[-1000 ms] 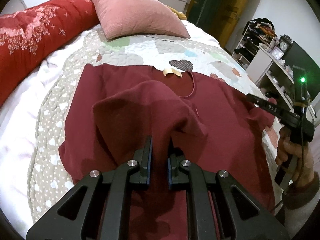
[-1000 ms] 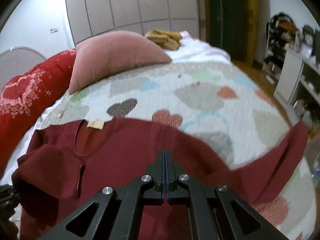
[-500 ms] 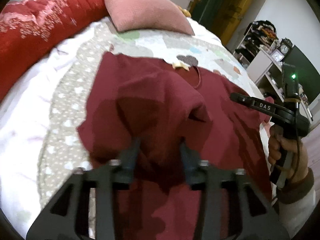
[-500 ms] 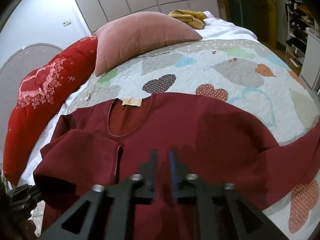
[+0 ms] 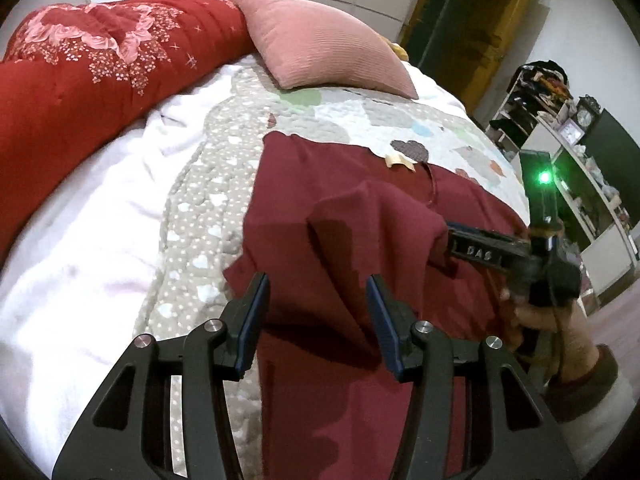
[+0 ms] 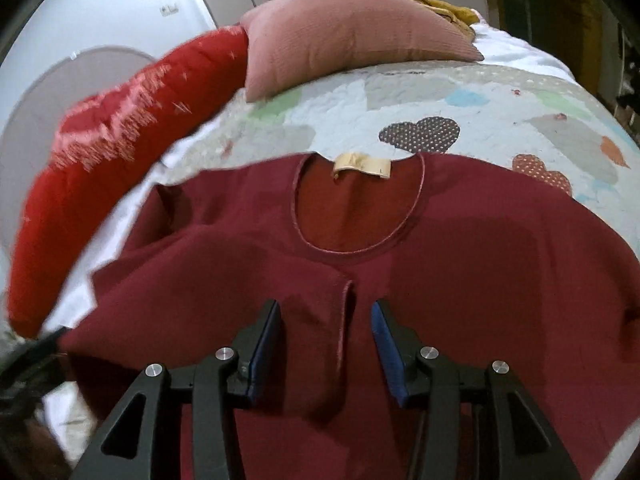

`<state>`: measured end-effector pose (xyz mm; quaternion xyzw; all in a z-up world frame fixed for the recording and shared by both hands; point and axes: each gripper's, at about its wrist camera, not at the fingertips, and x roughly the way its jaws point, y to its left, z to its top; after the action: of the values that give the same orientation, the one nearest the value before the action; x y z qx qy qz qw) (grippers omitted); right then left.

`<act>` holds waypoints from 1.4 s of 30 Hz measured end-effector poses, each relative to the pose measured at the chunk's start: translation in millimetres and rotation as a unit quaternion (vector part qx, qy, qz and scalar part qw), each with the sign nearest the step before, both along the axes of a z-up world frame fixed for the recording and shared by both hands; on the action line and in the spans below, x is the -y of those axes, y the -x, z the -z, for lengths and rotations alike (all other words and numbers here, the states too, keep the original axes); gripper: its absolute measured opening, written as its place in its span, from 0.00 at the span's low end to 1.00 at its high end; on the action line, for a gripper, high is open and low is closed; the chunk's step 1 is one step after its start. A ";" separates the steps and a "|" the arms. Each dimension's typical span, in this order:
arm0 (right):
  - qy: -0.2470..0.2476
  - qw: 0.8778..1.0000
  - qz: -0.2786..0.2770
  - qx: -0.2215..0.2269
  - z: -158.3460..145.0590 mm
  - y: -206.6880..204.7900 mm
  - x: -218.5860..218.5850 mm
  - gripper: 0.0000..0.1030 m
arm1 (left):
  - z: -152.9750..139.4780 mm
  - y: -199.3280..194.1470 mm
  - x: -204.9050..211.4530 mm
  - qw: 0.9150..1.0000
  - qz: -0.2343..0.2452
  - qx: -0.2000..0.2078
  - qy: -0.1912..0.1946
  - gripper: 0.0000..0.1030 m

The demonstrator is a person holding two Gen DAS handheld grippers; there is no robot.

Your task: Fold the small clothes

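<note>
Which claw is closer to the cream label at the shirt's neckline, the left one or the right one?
Right. The right claw hovers just below the neckline under the label; the left claw sits lower, toward the shirt's side.

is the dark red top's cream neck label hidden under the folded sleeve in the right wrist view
No, the cream neck label lies uncovered inside the round neckline of the dark red top, clear of the folded sleeve.

Pink pillow (image 5: 324,46), red bolster (image 5: 92,80), quilt (image 6: 500,100)

Dim indoor light; right wrist view motion-blurred at left; fisheye bending, dark corners.
</note>
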<state>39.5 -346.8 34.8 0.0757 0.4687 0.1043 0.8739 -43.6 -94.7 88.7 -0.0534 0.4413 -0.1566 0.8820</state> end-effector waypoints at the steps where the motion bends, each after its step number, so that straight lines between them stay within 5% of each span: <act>1: 0.014 1.000 0.002 0.012 1.3 -0.6 -3.3 0.37 | 1.5 -2.0 -0.2 1.000 -0.003 0.000 -0.005 0.48; 4: 0.033 0.999 0.003 0.029 -0.4 -2.1 -5.3 0.08 | 7.4 -8.3 -0.8 1.000 -0.009 -0.008 -0.005 0.48; 7: 0.020 0.998 0.012 0.056 -15.4 4.9 5.8 0.04 | 13.0 -12.8 -1.3 1.000 -0.014 -0.014 -0.005 0.48; 15: 0.084 0.983 0.081 0.141 -77.7 30.4 72.9 0.04 | 28.8 -25.3 -0.5 0.998 -0.036 -0.030 -0.029 0.48; 20: 0.125 0.976 0.144 0.109 -65.8 29.3 120.1 0.04 | 44.9 -29.7 0.8 0.997 -0.048 -0.046 -0.046 0.48; 25: 0.159 0.975 0.153 0.003 -14.2 5.1 134.9 0.04 | 48.8 -30.3 -3.4 0.997 -0.053 -0.051 -0.039 0.48; 27: 0.166 0.973 0.161 0.002 -16.3 6.2 133.1 0.04 | 49.4 -29.1 -4.9 0.997 -0.053 -0.050 -0.036 0.48; 29: 0.140 0.975 0.165 0.044 -37.5 13.9 124.7 0.16 | 51.6 -29.4 -6.6 0.997 -0.053 -0.049 -0.034 0.48; 30: 0.124 0.978 0.154 0.068 -47.7 16.8 116.5 0.25 | 52.7 -29.5 -7.6 0.997 -0.055 -0.049 -0.030 0.48; 31: 0.112 0.982 0.128 0.085 -56.0 16.0 102.4 0.44 | 53.7 -29.2 -9.4 0.997 -0.058 -0.049 -0.024 0.49; 32: 0.100 0.986 0.094 0.090 -59.1 13.2 87.1 0.49 | 54.4 -29.3 -10.8 0.997 -0.061 -0.049 -0.018 0.50; 34: 0.054 0.995 -0.002 0.088 -58.2 1.1 48.2 0.49 | 56.5 -28.2 -13.1 0.997 -0.068 -0.045 -0.009 0.52; 37: 0.020 0.992 -0.107 0.069 -42.0 -17.6 -8.3 0.49 | 58.0 -28.9 -14.2 0.997 -0.069 -0.045 -0.003 0.52; 42: 0.087 0.971 -0.216 0.058 -7.6 -42.5 -82.9 0.49 | 58.1 -31.0 -15.3 0.997 -0.063 -0.045 -0.001 0.53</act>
<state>81.9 -263.9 42.4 -0.1093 0.4300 0.2534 0.8596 -12.6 -79.5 30.6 -0.0868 0.4769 -0.0977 0.8692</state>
